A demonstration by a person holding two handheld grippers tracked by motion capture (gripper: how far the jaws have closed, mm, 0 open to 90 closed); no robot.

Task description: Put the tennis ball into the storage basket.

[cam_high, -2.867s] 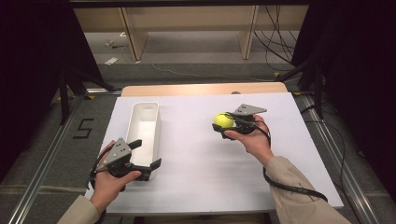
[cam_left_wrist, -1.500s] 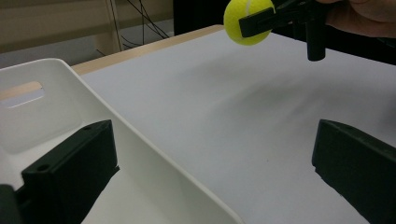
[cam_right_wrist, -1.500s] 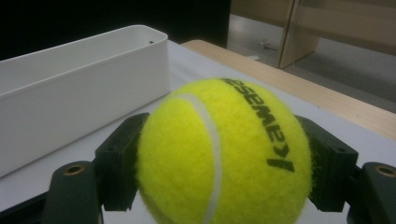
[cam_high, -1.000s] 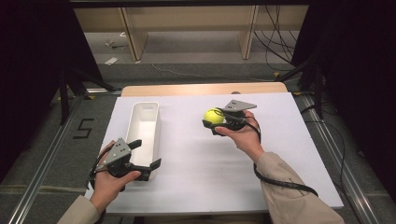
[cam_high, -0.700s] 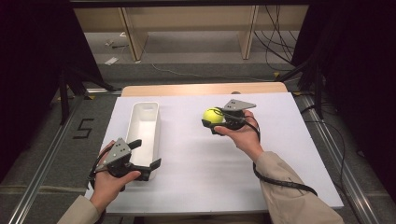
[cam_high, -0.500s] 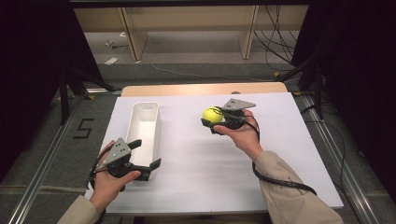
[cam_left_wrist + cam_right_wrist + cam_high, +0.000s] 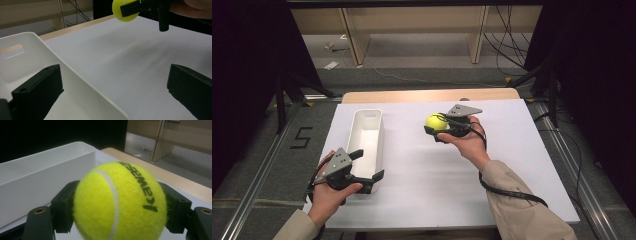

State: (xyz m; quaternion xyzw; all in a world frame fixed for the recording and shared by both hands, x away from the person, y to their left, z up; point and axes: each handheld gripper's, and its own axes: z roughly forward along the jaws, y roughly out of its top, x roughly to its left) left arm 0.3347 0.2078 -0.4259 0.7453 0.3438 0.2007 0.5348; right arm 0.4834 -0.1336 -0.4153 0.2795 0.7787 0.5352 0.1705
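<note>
A yellow tennis ball (image 7: 435,121) hangs above the white table, with my right gripper (image 7: 437,128) shut on it. Up close in the right gripper view the ball (image 7: 119,202) sits squeezed between both black pads. The ball (image 7: 125,10) and that gripper also appear far off in the left gripper view. A long white bin (image 7: 367,145) stands left of the ball, empty as far as I can see. My left gripper (image 7: 368,164) rests at the bin's near end, open, one jaw inside the bin and one outside over its right wall (image 7: 82,87).
The white table top (image 7: 512,165) stretches wide to the right of the bin, with a wooden strip (image 7: 427,95) along its far edge. Metal rails (image 7: 257,185) run beside the table. Dark curtains and shelf legs stand beyond.
My right gripper has carried the ball a little leftward toward the bin and slightly farther up the table since the earliest frame. The left gripper has stayed where it was.
</note>
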